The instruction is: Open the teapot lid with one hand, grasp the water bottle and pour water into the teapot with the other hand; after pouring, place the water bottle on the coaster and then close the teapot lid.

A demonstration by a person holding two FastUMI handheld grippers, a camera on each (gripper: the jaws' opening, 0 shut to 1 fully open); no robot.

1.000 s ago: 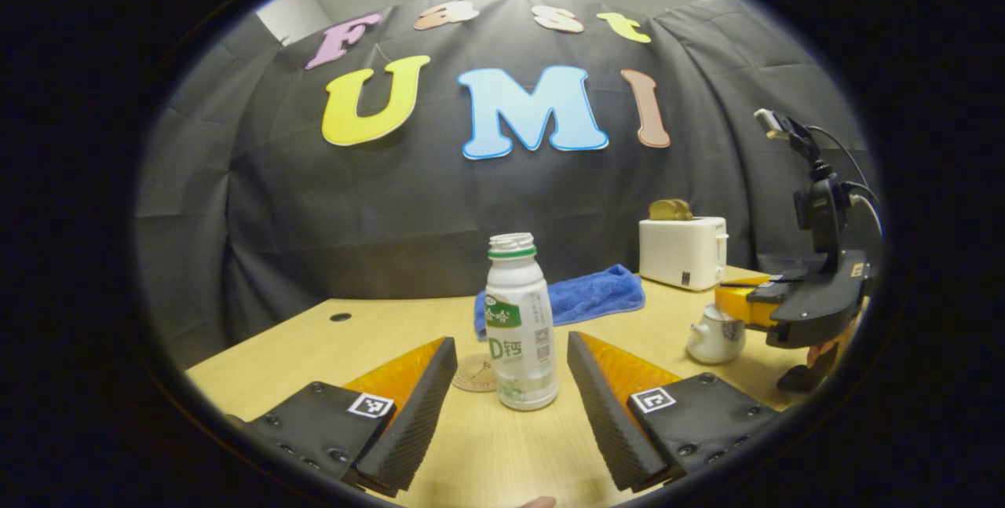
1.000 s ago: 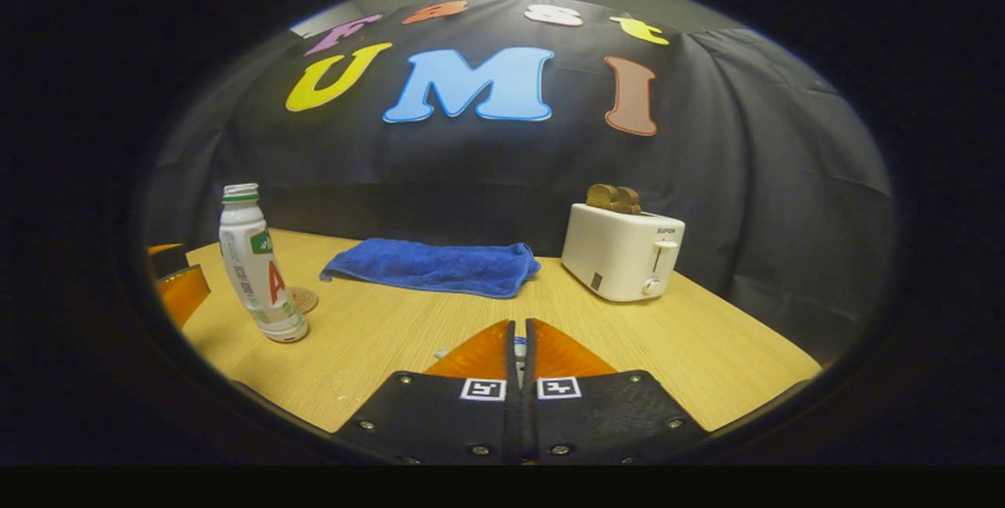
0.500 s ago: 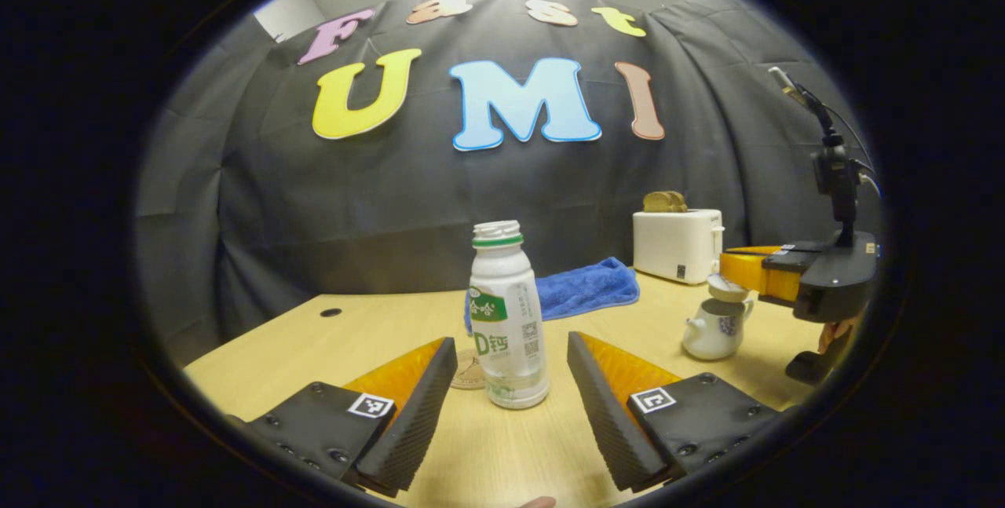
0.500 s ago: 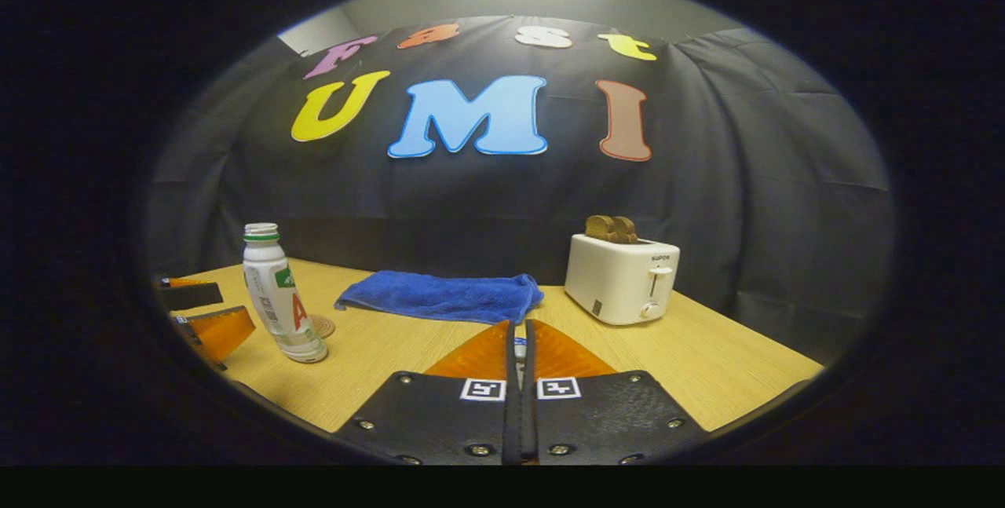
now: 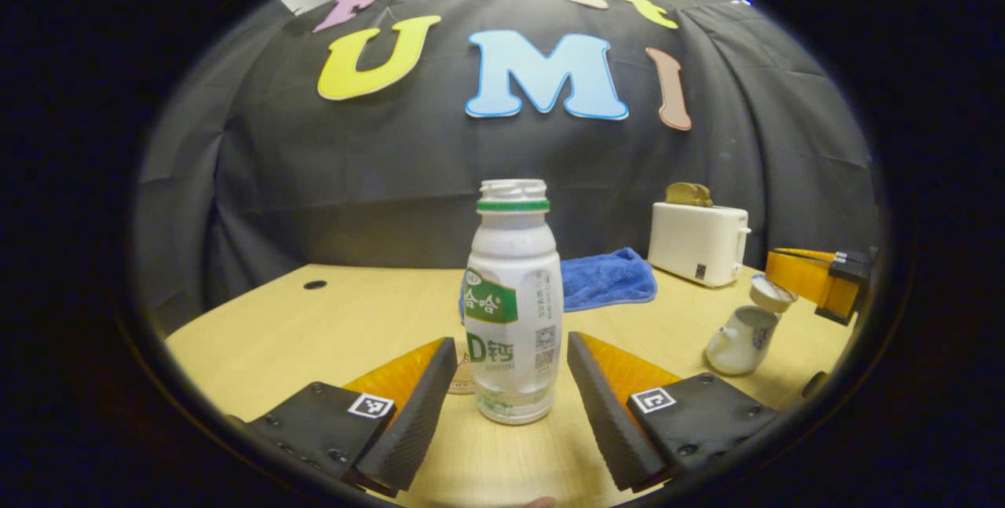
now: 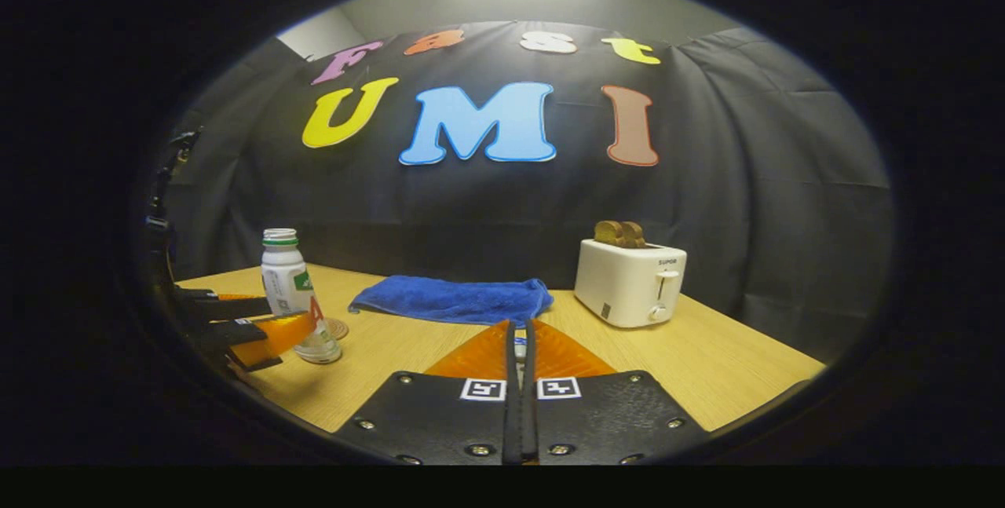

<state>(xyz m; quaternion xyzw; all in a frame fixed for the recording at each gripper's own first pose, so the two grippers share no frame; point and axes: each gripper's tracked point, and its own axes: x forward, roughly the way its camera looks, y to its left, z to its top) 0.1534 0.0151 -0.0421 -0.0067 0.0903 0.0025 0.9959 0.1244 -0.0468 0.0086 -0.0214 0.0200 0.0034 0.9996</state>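
your left tongs (image 5: 510,386) are spread wide around the bottle (image 5: 512,304), which stands upright on the tabletop (image 5: 369,308), neither finger touching. close off-centre and you'll tip it; its mouth looks uncapped, so it would spill. your right tongs (image 6: 518,351) are pinched on the lid (image 5: 772,293), held just above the teapot (image 5: 738,339); slacken and it drops.
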